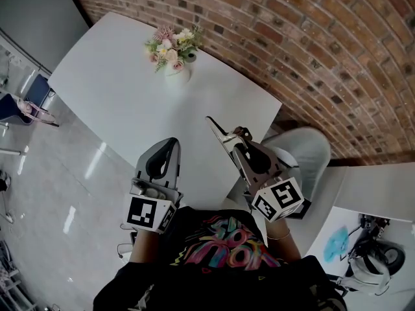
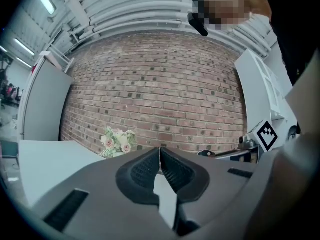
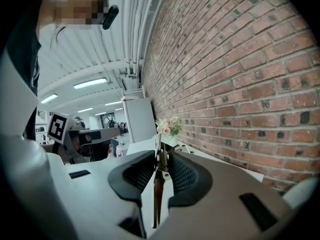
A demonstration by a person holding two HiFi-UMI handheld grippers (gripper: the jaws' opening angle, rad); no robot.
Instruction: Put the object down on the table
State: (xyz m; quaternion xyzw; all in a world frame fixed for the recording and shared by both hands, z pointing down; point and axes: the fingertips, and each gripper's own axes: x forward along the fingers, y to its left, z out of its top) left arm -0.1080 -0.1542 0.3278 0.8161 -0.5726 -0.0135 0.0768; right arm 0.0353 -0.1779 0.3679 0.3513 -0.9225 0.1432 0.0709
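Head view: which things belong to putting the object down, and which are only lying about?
Job: metal tool, right gripper holding it, white table.
Lying about: flower vase, chair, left gripper, shut and empty.

Two tongs, one metal tool, one vase.

The person is holding a gripper in each hand out in front of the chest, side by side and apart, both pointing forward. The left gripper is sitting level, its jaws pressing together with nothing between them. The right gripper is tilting slightly downward and angling inward, its jaws clamping a thin metal tool that is sticking out past the tips. Bare forearms are showing behind the marker cubes.
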